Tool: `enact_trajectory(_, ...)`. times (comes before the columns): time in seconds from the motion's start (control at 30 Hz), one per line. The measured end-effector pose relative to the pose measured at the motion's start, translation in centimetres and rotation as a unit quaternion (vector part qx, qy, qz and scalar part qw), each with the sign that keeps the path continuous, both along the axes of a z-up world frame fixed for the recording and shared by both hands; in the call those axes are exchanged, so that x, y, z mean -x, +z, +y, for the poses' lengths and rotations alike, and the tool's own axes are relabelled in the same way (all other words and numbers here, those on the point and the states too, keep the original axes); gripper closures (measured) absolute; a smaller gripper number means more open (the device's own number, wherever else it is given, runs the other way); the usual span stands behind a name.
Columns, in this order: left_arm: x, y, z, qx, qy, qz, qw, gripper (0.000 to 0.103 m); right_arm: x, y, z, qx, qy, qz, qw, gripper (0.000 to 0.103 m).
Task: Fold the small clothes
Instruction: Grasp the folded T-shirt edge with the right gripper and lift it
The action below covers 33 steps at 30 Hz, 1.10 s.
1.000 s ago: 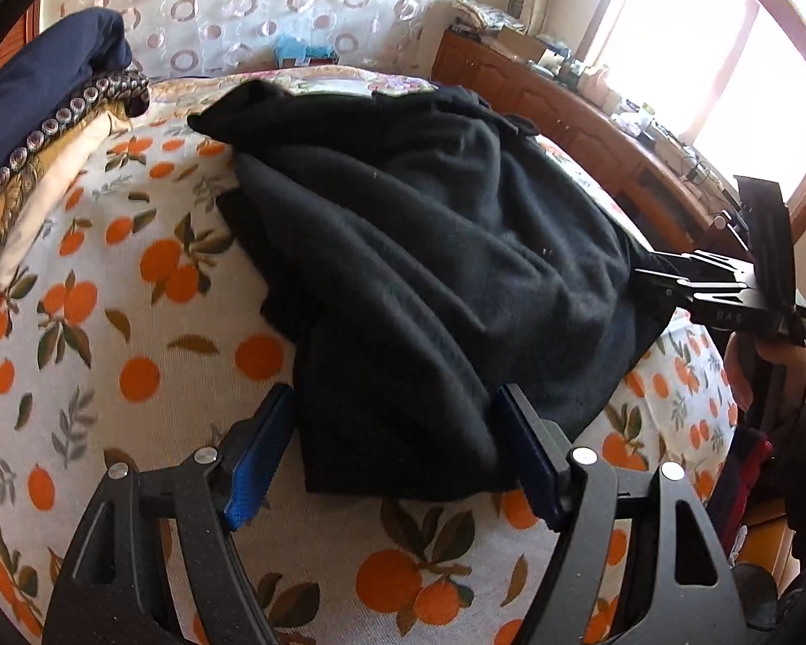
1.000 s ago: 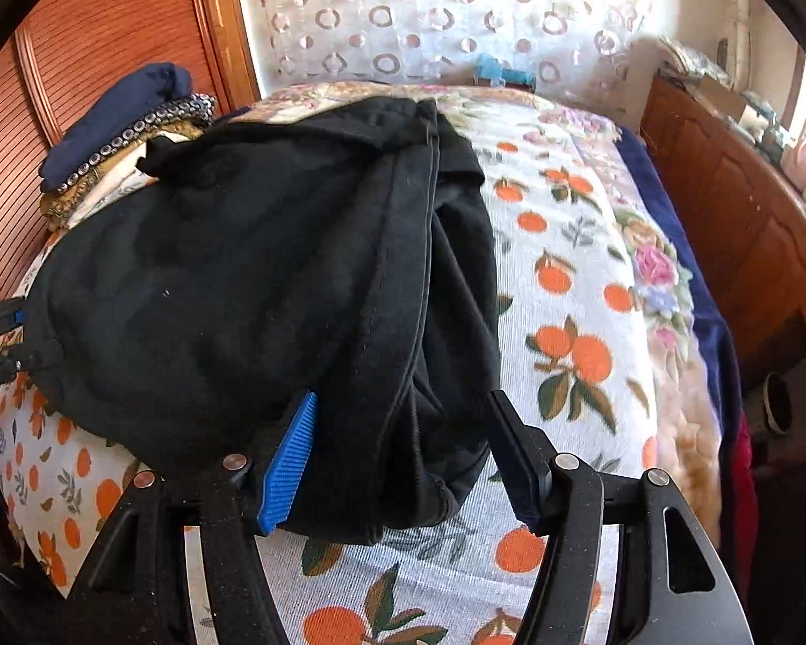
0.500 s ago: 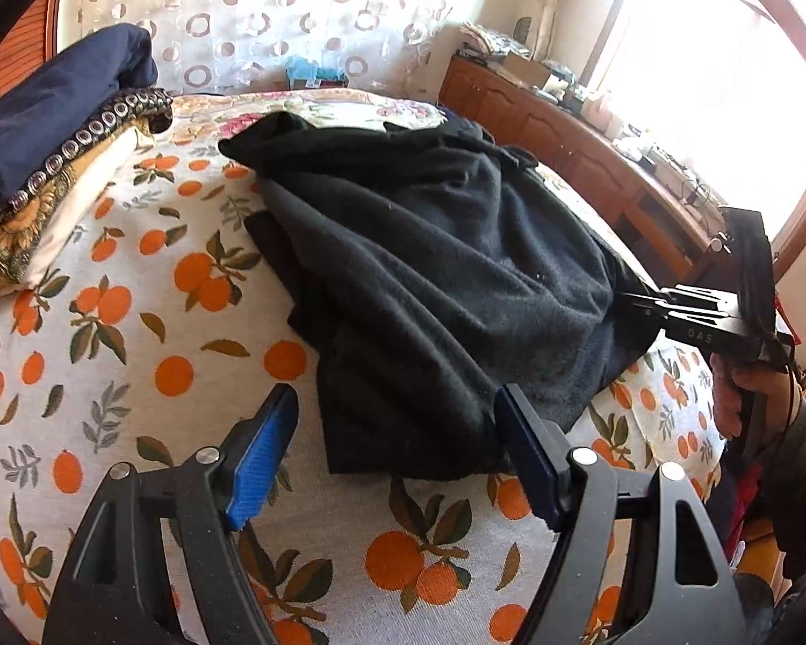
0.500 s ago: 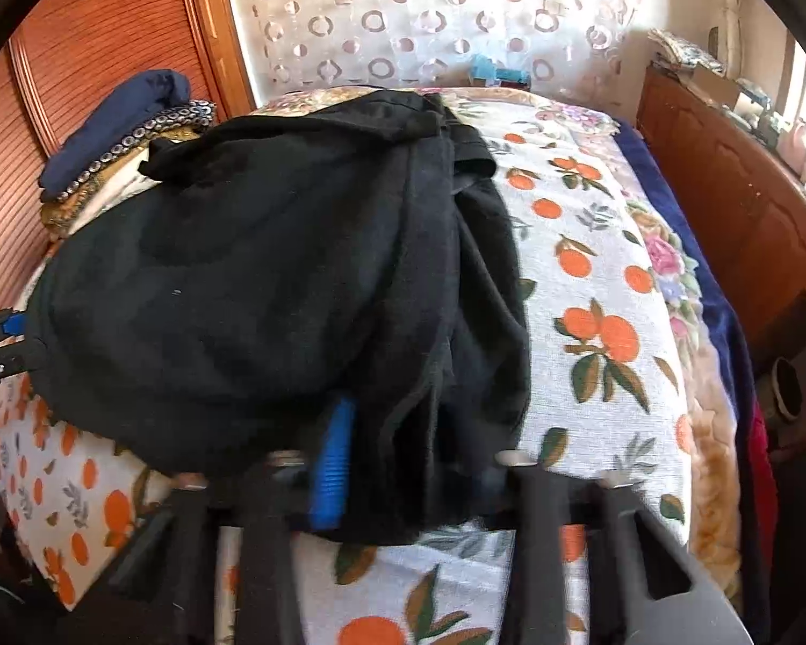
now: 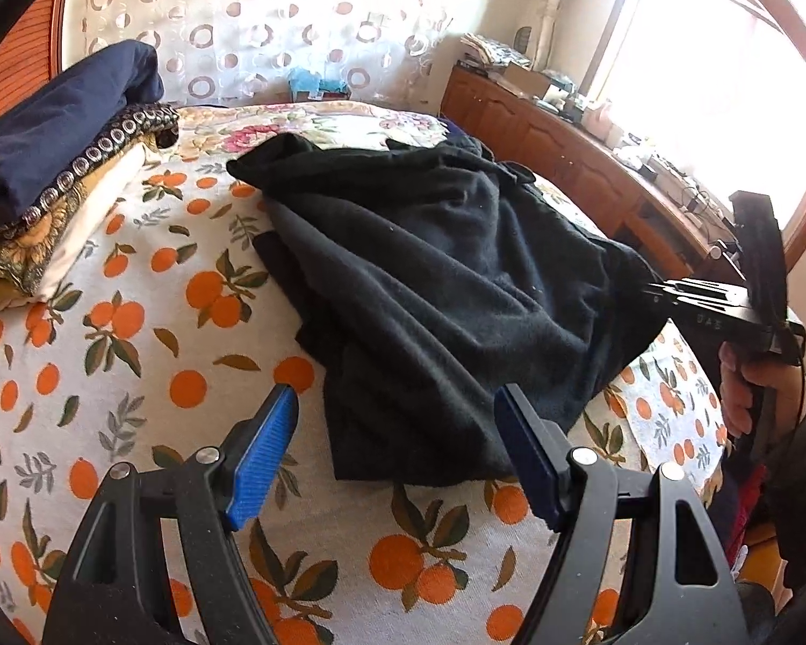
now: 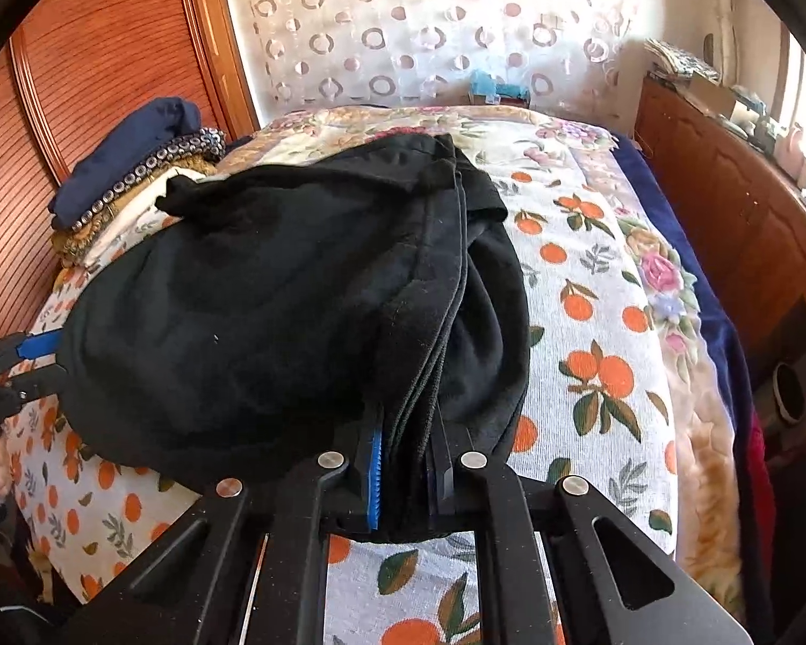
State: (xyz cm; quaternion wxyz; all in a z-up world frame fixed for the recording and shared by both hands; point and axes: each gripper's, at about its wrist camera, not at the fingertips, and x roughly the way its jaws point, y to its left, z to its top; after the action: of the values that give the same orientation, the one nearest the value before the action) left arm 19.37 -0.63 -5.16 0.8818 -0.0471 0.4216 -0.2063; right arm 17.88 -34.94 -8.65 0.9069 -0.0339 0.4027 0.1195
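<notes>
A black fleece garment (image 5: 457,279) lies bunched on the orange-print bedspread (image 5: 134,355). My left gripper (image 5: 397,457) hovers open over the garment's near edge; the cloth's hem lies between the blue pads (image 5: 258,457) without touching them. My right gripper (image 6: 405,462) is closing its jaws, and the pads pinch a thick folded edge of the same garment (image 6: 274,312). In the left wrist view the right gripper (image 5: 655,290) bites the garment's right side, with a hand on its handle. The left gripper (image 6: 27,355) shows at the left rim of the right wrist view.
A stack of folded clothes (image 5: 54,161), navy on top, sits at the bed's far left. A wooden cabinet (image 5: 575,161) with clutter runs along the right below a bright window. A wooden panel (image 6: 80,80) stands behind the stack. A patterned curtain (image 6: 430,27) hangs at the back.
The right gripper's jaws went from wide apart around the garment's folded edge to closed on it. The left gripper stayed open and barely shifted.
</notes>
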Motion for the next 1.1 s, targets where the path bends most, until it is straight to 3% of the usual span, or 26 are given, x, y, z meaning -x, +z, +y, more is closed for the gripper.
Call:
enact_trajectory(0.37, -0.5, -1.7, -0.6, 0.01, -0.004, 0.03, 0.9995, 0.031, -0.7, -0.6, -0.5, -0.005, -0.002, 0.009, 1.0, 0.092)
enact_trajectory(0.57, 0.2, -1.4, 0.5, 0.024, 0.011, 0.027, 0.9993, 0.031, -0.6, 3.8, 0.4, -0.035, 0.007, -0.049, 0.998, 0.092)
enact_trajectory(0.7, 1.5, -0.1, 2.6, 0.033, 0.033, 0.01, 0.9988, 0.031, -1.3, 7.9, 4.0, -0.045, 0.053, -0.088, 0.994, 0.092)
enact_trajectory(0.87, 3.7, 1.0, 6.0, 0.03, 0.067, -0.006, 0.9973, 0.031, -1.7, 11.2, 12.0, -0.056, 0.144, -0.114, 0.981, 0.092)
enact_trajectory(1.03, 6.1, 1.2, 10.0, 0.028, 0.109, -0.01, 0.9936, 0.031, 2.0, 9.6, 19.8, -0.053, 0.267, -0.071, 0.96, 0.092)
enact_trajectory(1.1, 7.0, 1.1, 11.5, 0.028, 0.124, -0.011, 0.9919, 0.031, 3.3, 8.1, 20.8, -0.054, 0.288, -0.041, 0.955, 0.092)
